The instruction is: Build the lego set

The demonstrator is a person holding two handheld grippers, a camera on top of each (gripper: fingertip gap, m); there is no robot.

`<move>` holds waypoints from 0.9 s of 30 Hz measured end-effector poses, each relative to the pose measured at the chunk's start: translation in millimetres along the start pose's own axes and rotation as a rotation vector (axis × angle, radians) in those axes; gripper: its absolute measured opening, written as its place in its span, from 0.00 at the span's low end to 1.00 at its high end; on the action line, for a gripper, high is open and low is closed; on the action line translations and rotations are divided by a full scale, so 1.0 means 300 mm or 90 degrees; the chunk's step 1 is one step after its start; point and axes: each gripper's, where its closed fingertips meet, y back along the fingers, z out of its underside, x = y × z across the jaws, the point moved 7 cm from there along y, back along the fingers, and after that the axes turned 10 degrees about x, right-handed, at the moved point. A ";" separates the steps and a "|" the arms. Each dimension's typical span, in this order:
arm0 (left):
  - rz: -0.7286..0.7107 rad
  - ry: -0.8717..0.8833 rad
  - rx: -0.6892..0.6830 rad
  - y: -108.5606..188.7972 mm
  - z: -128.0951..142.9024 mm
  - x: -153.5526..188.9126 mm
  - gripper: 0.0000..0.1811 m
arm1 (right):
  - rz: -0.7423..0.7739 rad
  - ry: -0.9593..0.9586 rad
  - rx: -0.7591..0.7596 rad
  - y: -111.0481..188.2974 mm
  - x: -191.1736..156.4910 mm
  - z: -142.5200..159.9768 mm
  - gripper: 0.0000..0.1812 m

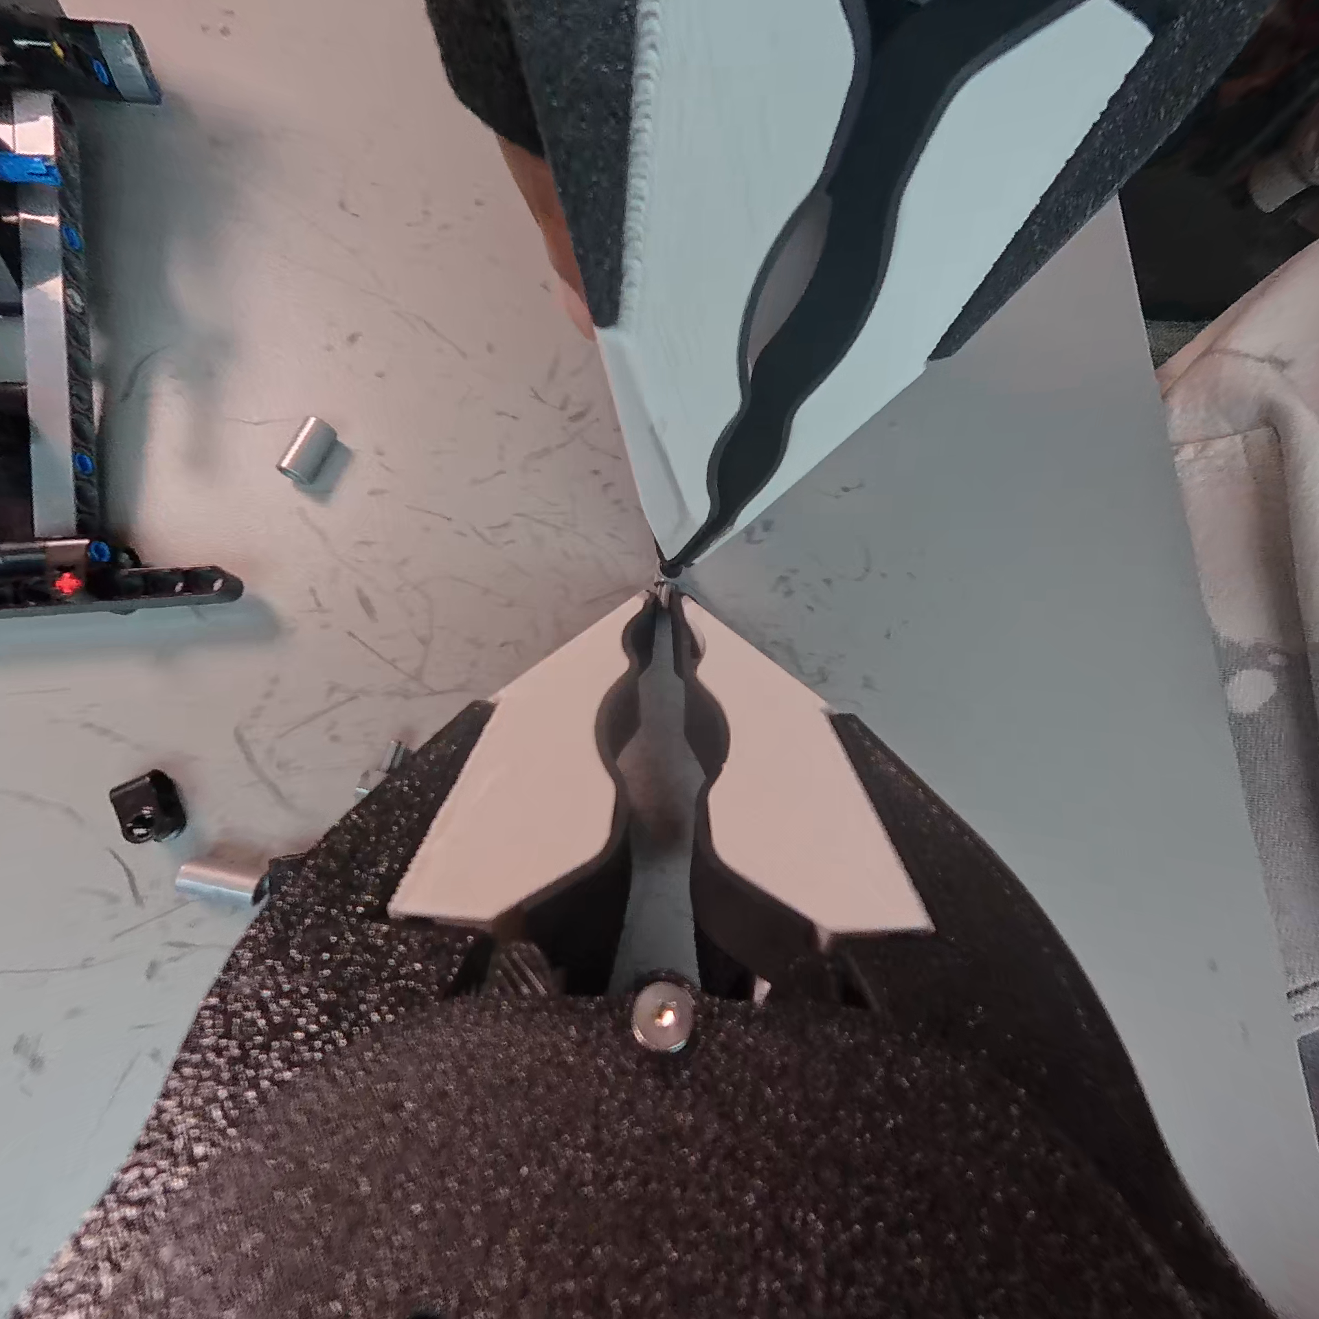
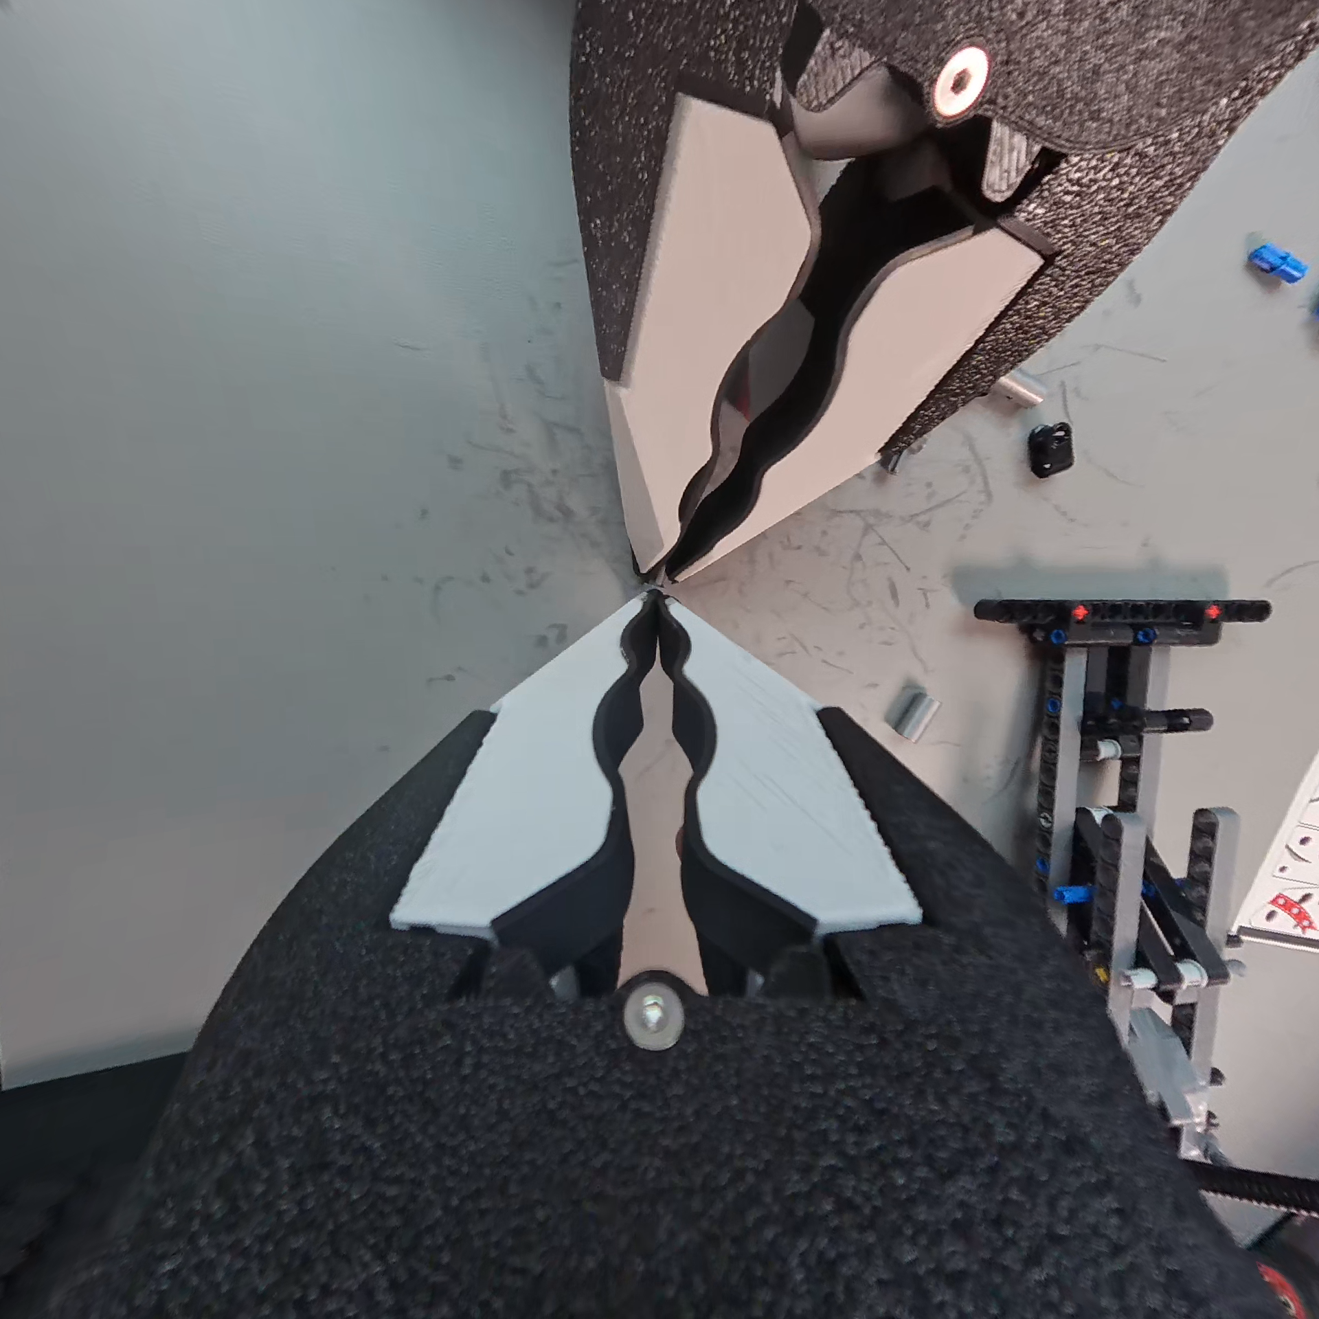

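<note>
Both the left gripper (image 1: 665, 598) and right gripper (image 2: 655, 594) pinch, tip to tip, one tiny, light, rigid, slippery-looking piece (image 1: 664, 587), best gripped squarely at the very tips.

Between the meeting gripper tips, a tiny piece (image 1: 664, 587) is showing only as a silvery speck, too small to identify. The left gripper (image 1: 664, 607) is covering most of a grey sleeve (image 1: 214, 883) and two pale bits (image 1: 378, 771) beside it. The lego frame (image 1: 57, 342) is running off the left edge, blurred. In the right wrist view, a printed sheet (image 2: 1285, 885) is getting cut by the right edge.
</note>
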 end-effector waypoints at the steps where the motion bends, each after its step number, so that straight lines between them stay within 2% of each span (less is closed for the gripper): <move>1: -0.003 0.000 0.001 0.000 0.000 0.001 0.03 | 0.010 0.002 0.003 0.000 -0.003 0.000 0.00; 5: -0.021 0.002 0.005 0.001 0.002 0.007 0.03 | 0.070 -0.025 0.063 0.005 -0.013 0.018 0.00; 7: -0.030 0.010 0.006 0.002 0.001 0.009 0.03 | 0.091 -0.069 0.115 0.019 -0.013 0.035 0.12; 8: -0.035 0.013 0.004 0.003 0.001 0.010 0.03 | 0.105 -0.098 0.155 0.036 -0.006 0.042 0.13; 11: -0.044 0.021 -0.002 0.010 0.003 0.008 0.03 | 0.227 -0.168 0.239 0.102 0.070 0.112 0.10; 14: -0.045 0.030 -0.011 0.030 0.011 -0.004 0.03 | 0.257 -0.240 0.231 0.096 0.137 0.218 0.09; 17: -0.059 0.035 -0.021 0.067 0.030 -0.015 0.03 | 0.238 -0.249 0.199 0.072 0.171 0.271 0.09; 23: -0.058 0.043 0.036 0.156 0.034 -0.016 0.08 | 0.215 -0.222 0.201 0.044 0.224 0.244 0.10; 27: -0.174 0.079 0.146 0.315 0.017 -0.102 0.08 | 0.260 -0.212 0.271 0.060 0.234 0.216 0.08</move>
